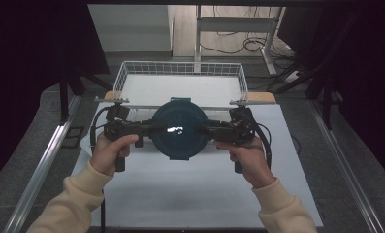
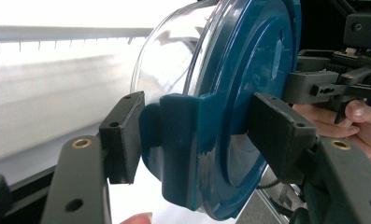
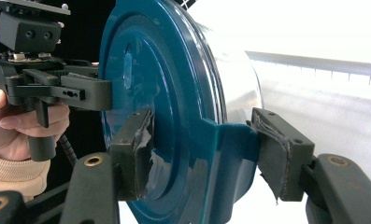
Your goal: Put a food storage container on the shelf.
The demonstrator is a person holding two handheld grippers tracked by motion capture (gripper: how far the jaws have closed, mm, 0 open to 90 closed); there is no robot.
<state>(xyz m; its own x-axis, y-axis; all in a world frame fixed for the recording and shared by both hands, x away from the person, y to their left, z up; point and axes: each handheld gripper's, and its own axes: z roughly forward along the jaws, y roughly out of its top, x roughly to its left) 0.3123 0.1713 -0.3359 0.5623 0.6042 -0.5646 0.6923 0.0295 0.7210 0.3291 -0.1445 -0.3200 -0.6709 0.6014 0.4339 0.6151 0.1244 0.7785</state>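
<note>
Two forearms in cream sleeves reach in from the near edge, each hand wrapped around a black gripper's handle. The left gripper (image 1: 149, 129) points inward toward the right, the right gripper (image 1: 205, 130) inward toward the left, both held level and facing each other. Each pair of jaws is clamped on a latch tab at opposite sides of a round container (image 1: 179, 129), held up between them.

the high view is dim, its side edges nearly black, with a small white glare on the blue lid (image 1: 176, 129). both gripper views have blown-out white backgrounds, soft and blurred, while the near jaws stay sharp.
</note>
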